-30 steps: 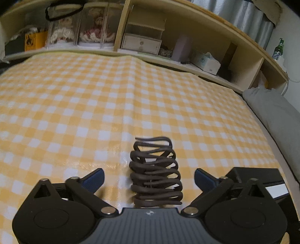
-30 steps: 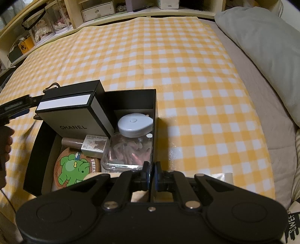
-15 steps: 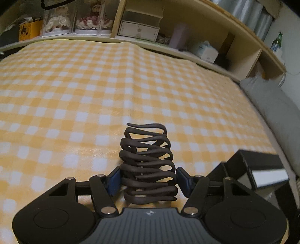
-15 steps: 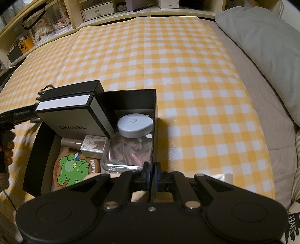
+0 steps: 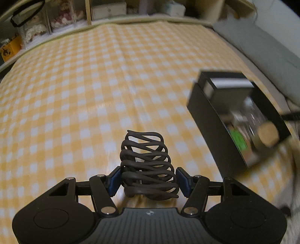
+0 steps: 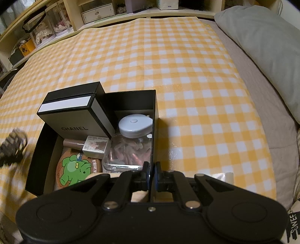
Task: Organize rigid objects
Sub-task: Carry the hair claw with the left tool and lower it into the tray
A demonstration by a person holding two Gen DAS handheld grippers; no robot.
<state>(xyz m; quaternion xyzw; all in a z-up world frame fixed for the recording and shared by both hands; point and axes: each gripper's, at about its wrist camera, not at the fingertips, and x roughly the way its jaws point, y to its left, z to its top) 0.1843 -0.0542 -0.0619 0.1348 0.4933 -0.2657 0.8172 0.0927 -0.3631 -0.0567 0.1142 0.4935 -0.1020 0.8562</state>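
Left tool (image 5: 148,181): pads pinching dark coiled clip (image 5: 147,163), lifted above the bed.
Right tool (image 6: 152,175): pressed together on the wall of black box (image 6: 154,120).
Surface: yellow-checked cloth (image 6: 168,56) ahead.
Room: grey pillow (image 6: 262,47) right; wooden shelves (image 6: 75,16) beyond.

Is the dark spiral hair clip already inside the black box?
No, the left gripper holds the hair clip over the checkered cloth.
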